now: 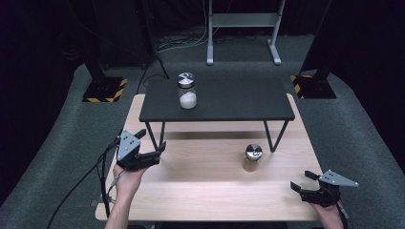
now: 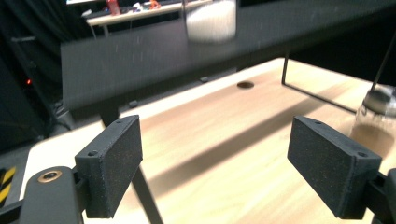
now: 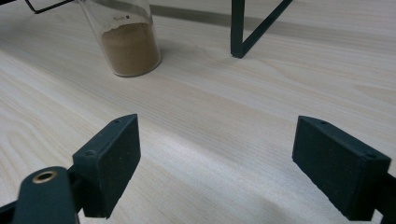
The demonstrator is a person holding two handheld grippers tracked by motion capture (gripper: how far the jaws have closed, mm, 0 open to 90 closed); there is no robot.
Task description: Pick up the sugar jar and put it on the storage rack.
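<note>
The fingers of the left gripper (image 1: 153, 141) and the right gripper (image 1: 302, 181) are spread wide with nothing between them. The brown-powder jar (image 1: 252, 158) is seen upright on the table (image 1: 200, 195), between the grippers; a white-powder jar (image 1: 186, 90) stands on the black shelf (image 1: 239, 102).

High view overhead, 2 tool views low, sharing brown-powder jar (image 1: 252, 158)

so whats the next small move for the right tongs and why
Probably ease the right tongs forward toward the jar of brown powder. Their jaws stand open with nothing between them, and in the right gripper view the jar stands upright on the wooden table ahead and to the left, with bare wood between.
</note>
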